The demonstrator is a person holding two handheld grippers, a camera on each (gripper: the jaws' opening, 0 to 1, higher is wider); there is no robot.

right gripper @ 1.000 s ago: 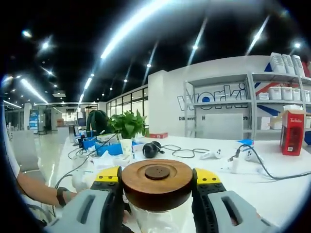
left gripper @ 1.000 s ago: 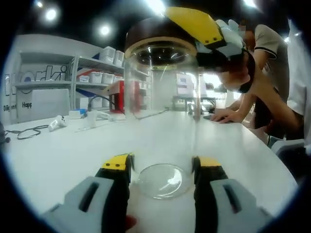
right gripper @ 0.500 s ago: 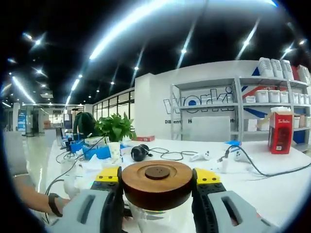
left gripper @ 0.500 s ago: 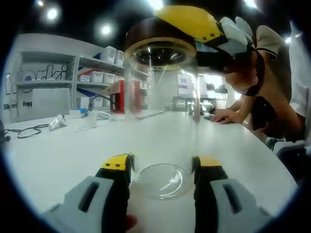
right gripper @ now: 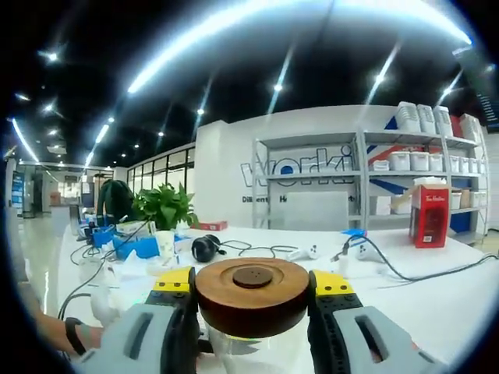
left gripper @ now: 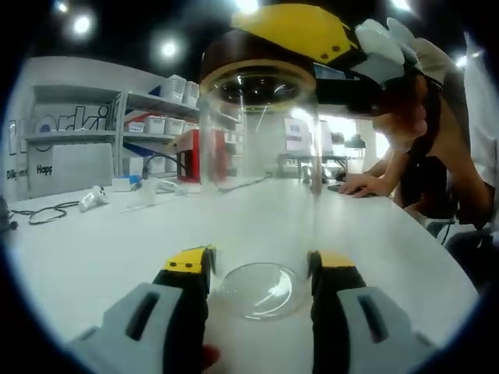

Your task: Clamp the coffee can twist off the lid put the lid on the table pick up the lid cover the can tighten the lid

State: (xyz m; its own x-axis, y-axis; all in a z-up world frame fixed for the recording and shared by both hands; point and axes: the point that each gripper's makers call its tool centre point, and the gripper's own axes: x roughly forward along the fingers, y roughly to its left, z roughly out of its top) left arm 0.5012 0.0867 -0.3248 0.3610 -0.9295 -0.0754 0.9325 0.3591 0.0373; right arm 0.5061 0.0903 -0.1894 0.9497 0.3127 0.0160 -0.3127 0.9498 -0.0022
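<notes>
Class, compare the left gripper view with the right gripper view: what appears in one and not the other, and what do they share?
Left gripper view alone: the jar's glass base clamped between the left gripper, and a person's hand resting on the table. Right gripper view alone: a potted plant and black headphones. Both: the wooden lid gripped by the right gripper, the red box and shelves.
</notes>
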